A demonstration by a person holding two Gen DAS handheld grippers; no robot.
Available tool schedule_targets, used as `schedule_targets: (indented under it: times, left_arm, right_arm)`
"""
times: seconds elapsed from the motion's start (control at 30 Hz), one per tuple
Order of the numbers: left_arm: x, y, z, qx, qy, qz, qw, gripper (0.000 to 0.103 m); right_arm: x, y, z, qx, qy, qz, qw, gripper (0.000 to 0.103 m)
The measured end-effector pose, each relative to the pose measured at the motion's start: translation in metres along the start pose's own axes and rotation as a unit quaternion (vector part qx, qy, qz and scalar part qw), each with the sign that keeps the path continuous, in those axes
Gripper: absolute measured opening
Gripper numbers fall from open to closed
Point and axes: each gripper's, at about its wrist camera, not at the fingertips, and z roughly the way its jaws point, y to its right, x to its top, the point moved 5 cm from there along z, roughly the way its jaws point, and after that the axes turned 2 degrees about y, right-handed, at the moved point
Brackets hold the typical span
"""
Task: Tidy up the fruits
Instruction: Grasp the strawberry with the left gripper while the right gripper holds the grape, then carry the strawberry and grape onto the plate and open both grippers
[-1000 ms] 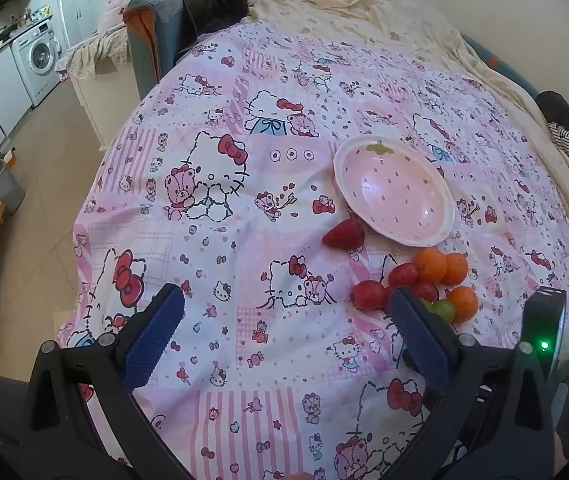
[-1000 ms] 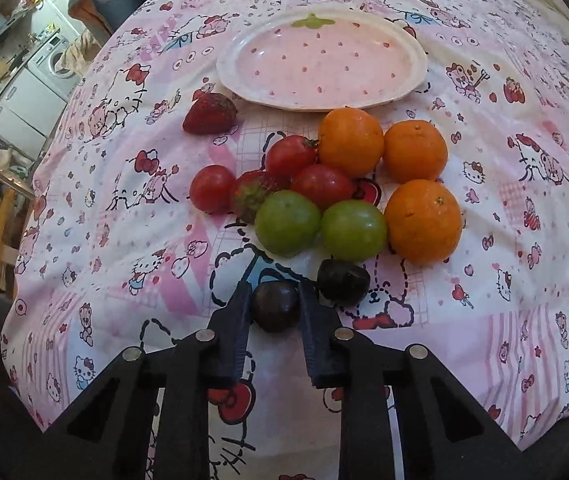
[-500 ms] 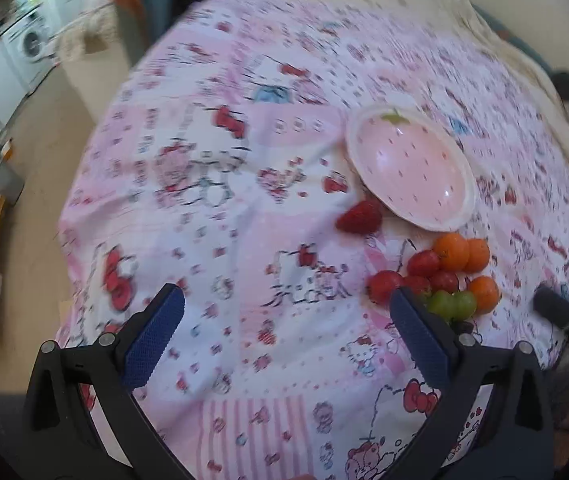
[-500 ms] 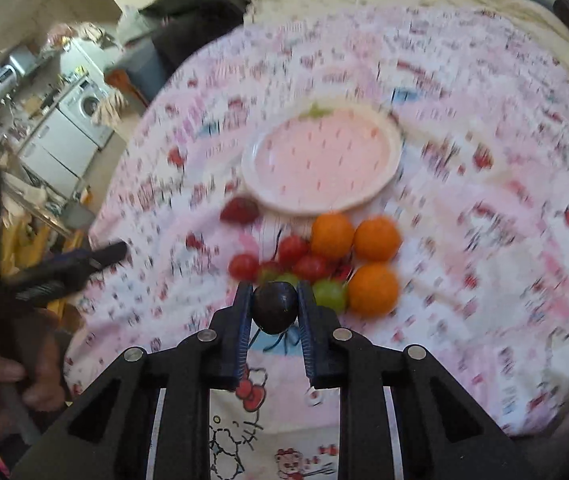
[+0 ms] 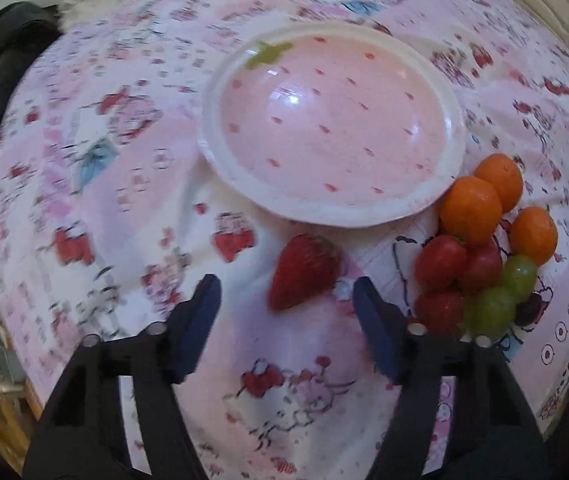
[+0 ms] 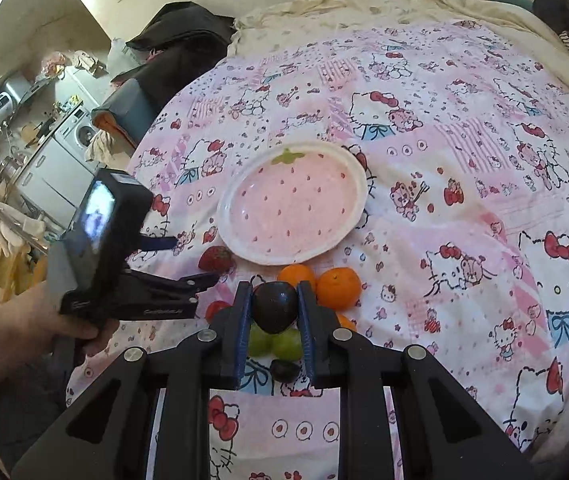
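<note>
Fruits: dark round plum [image 6: 274, 307] clamped between pads of right tool [image 6: 273, 322], now lifted off the bed's pink cartoon-print cover [image 6: 464, 240], unlike a second ago. Left tool [image 5: 286, 300], swung down since then, half open and closing, straddling but not touching red pointed strawberry [image 5: 302, 270]; tip aimed near-left, long axis slanting toward pink strawberry-shaped plate [image 5: 450, 120]. Beside right pad, red tomatoes [image 5: 440, 262], green grapes [image 5: 488, 312], orange mandarins [image 5: 470, 208] clustered, just off plate's rim.
</note>
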Motion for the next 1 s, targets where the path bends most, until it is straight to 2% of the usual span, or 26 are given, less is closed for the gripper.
schedule_targets:
  times: [0.23,0.43,0.47,0.6,0.8,0.9,1.0]
  left_arm:
    - [0.005,0.007,0.014,0.016,0.008,0.037,0.9992,0.063]
    - [0.005,0.009,0.007,0.020,0.014,0.057,0.9981,0.042]
    - [0.005,0.011,0.003,0.017,0.020,0.058,0.9980,0.033]
    - [0.007,0.011,-0.007,0.012,0.026,0.054,0.9981,0.030]
    - [0.000,0.008,-0.028,0.002,0.026,0.024,0.9994,0.030]
    - [-0.003,0.000,-0.042,-0.006,0.023,-0.033,0.9992,0.030]
    - [-0.006,-0.010,-0.060,-0.015,0.041,-0.084,0.9955,0.030]
  right_arm:
    - [-0.001,0.007,0.007,-0.014,-0.008,0.005,1.000,0.023]
    - [0.000,0.007,0.010,-0.016,-0.009,0.003,1.000,0.023]
    - [0.000,0.006,0.010,-0.016,-0.009,0.002,1.000,0.023]
    - [-0.002,0.001,0.008,-0.017,-0.005,-0.012,1.000,0.023]
    - [0.000,-0.001,0.003,-0.015,0.003,-0.016,1.000,0.023]
    - [0.000,-0.003,0.001,-0.014,0.006,-0.019,1.000,0.023]
    - [0.000,-0.005,-0.002,-0.010,0.011,-0.021,1.000,0.023]
